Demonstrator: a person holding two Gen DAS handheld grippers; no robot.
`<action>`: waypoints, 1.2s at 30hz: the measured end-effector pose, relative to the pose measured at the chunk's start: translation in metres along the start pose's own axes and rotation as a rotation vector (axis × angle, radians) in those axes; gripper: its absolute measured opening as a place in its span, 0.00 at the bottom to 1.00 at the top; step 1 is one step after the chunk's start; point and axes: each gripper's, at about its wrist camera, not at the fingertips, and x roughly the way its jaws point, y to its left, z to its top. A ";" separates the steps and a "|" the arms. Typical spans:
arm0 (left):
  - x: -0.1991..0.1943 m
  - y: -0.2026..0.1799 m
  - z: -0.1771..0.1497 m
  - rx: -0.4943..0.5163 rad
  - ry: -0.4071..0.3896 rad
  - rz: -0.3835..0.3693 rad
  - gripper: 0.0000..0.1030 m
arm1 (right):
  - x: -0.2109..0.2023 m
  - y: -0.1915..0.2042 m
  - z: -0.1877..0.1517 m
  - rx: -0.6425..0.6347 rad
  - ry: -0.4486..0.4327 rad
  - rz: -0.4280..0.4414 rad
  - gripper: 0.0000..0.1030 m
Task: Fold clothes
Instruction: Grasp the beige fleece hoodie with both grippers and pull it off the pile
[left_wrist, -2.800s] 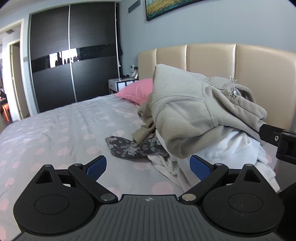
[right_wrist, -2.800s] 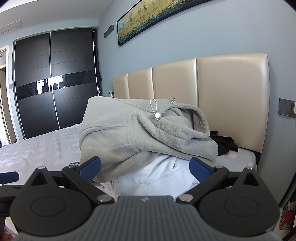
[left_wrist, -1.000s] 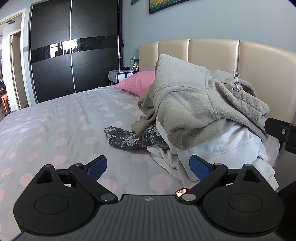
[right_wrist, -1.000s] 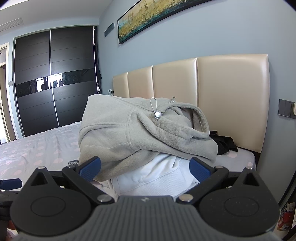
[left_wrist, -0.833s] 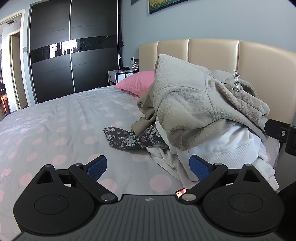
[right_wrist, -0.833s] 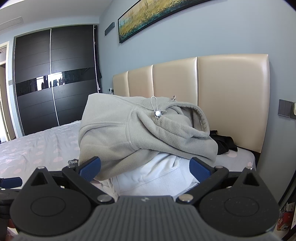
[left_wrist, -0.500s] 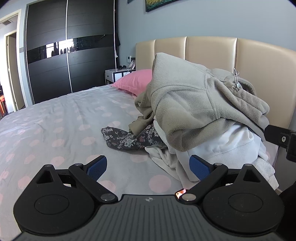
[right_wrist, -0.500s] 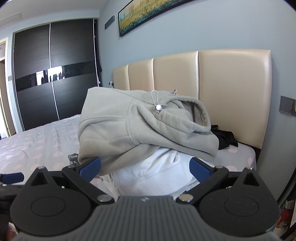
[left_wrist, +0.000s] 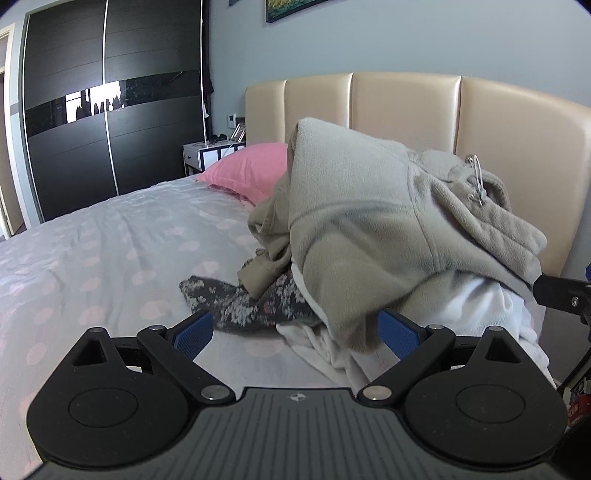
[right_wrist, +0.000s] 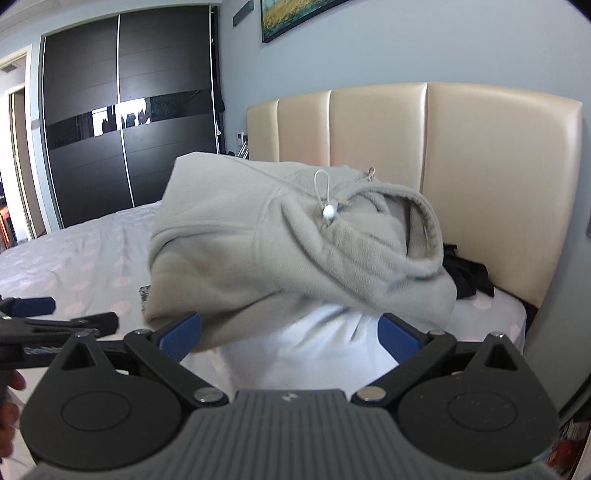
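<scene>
Both grippers hovered at the clothes pile, neither touching cloth. Left gripper (left_wrist: 295, 328) had its jaws wide apart, blue pads (left_wrist: 194, 330) clear of fabric, aimed at the pile's left lower edge. Right gripper (right_wrist: 290, 334) also had jaws spread, nothing between them, pointed at the pile's front. Pile sat at the head end of the bed (left_wrist: 110, 251), just in front of the headboard (left_wrist: 406, 110). Top item was a grey fleece hoodie (left_wrist: 369, 236), draped over the rest, hood opening facing right in the right view, white drawcord toggle (right_wrist: 328, 211) lying on its top. Under it was a white garment (right_wrist: 314, 350), bunched and spilling toward the bed edge. A dark floral piece (left_wrist: 236, 302) stuck out low on the left, flat on the sheet, partly under a hoodie sleeve. A black item (right_wrist: 467, 277) lay behind the pile against the headboard. Pink pillow (left_wrist: 251, 166) was beyond the pile, near the nightstand (left_wrist: 207, 153). Dark wardrobe (left_wrist: 110, 110) stood on the far wall. Left gripper's finger showed at the left edge of the right view, low and beside the pile; the hand on it was barely visible.
</scene>
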 end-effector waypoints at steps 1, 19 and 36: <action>0.005 0.001 0.005 0.001 -0.004 -0.004 0.95 | 0.006 -0.002 0.005 -0.007 0.004 -0.002 0.99; 0.118 0.013 0.054 -0.073 0.111 -0.187 0.49 | 0.137 -0.012 0.046 -0.173 0.119 -0.021 0.51; 0.048 0.049 0.063 -0.093 0.006 -0.099 0.22 | 0.061 0.051 0.102 -0.276 -0.067 0.178 0.12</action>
